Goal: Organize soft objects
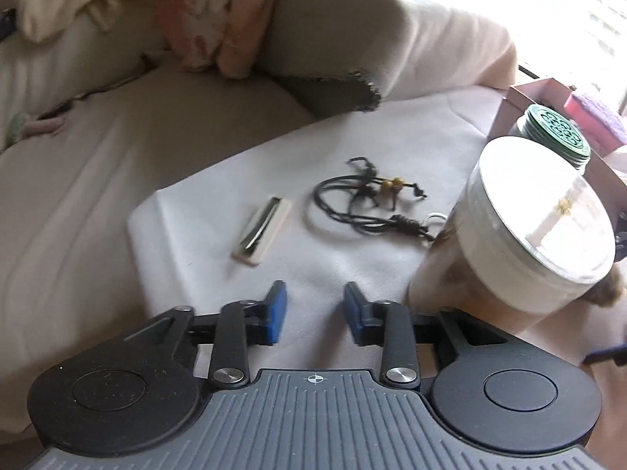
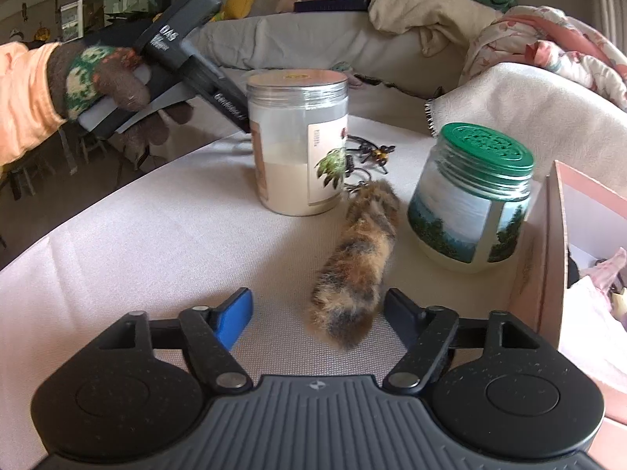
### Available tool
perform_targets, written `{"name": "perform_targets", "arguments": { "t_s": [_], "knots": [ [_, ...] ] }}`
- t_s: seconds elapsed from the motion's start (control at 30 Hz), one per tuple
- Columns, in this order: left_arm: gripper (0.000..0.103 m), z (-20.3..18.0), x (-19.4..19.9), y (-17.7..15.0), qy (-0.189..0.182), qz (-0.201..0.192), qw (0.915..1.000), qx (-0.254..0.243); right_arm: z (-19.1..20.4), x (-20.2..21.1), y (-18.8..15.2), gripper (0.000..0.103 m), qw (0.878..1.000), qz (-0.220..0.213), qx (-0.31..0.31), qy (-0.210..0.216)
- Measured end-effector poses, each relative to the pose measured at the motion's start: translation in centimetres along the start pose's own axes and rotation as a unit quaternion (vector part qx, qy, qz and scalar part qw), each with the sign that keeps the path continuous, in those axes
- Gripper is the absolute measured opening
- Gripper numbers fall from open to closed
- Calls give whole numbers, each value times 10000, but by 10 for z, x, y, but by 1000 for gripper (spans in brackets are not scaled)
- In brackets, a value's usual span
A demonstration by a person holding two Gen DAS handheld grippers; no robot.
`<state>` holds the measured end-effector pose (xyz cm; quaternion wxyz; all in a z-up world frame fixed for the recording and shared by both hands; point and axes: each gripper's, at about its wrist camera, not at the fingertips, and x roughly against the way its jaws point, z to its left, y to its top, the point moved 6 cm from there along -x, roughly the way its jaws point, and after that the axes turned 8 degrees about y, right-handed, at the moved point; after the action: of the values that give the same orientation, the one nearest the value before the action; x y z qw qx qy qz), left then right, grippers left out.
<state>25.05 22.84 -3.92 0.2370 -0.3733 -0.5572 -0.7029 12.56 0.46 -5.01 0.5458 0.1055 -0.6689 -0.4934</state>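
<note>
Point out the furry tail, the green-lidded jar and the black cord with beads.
furry tail [image 2: 352, 270], right wrist view, middle of the fur.
green-lidded jar [image 2: 466, 211], right wrist view, painted glass side.
black cord with beads [image 1: 372, 199], left wrist view, the knotted strands.

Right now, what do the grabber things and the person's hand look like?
Each gripper, left and right, has black linkage arms, blue pads on the jaws, round black discs and a ribbed grey body. The hand wears a brown knitted glove with a green and cream pattern, below an orange sleeve.
</note>
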Motion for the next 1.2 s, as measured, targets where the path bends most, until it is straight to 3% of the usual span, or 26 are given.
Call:
{"name": "perform_targets", "arguments": {
  "t_s": [0.07,0.13,0.23,0.3,0.47,0.7,0.73,0.8,0.87,1.0,1.03,1.1,1.2],
  "knots": [
    [40,0,1,3,-106,41,9999,3,1,-1,0,84,10000,34,28,31],
    [40,7,13,8,-234,-214,9993,193,1,-2,0,87,9999,58,44,79],
    [40,18,13,24,239,-578,9980,134,3,-5,1,93,9997,123,103,164],
    [39,21,4,34,394,-526,9978,40,4,-6,1,96,9996,164,135,190],
    [41,22,-26,41,292,-155,9995,13,6,-8,2,102,9990,265,160,308],
    [39,20,-23,30,225,-380,9987,234,12,-10,4,103,9981,490,217,291],
    [39,18,-20,26,212,-383,9987,275,13,-9,7,100,9975,603,170,315],
    [37,17,-20,21,273,-429,9981,347,12,-2,15,81,9970,682,-20,372],
    [25,14,-18,18,317,-523,9976,337,11,11,30,81,9985,514,0,190],
    [23,18,-13,10,277,-680,9934,879,8,27,68,77,9985,244,252,-409],
    [23,18,-12,8,277,-706,9924,972,5,25,76,74,9980,296,199,-531],
    [23,19,-9,4,275,-745,9904,1131,0,14,85,58,9964,473,111,-699],
    [23,16,-2,-4,321,-767,9894,1190,-5,-13,89,51,9938,852,-22,-712]
  ]
}}
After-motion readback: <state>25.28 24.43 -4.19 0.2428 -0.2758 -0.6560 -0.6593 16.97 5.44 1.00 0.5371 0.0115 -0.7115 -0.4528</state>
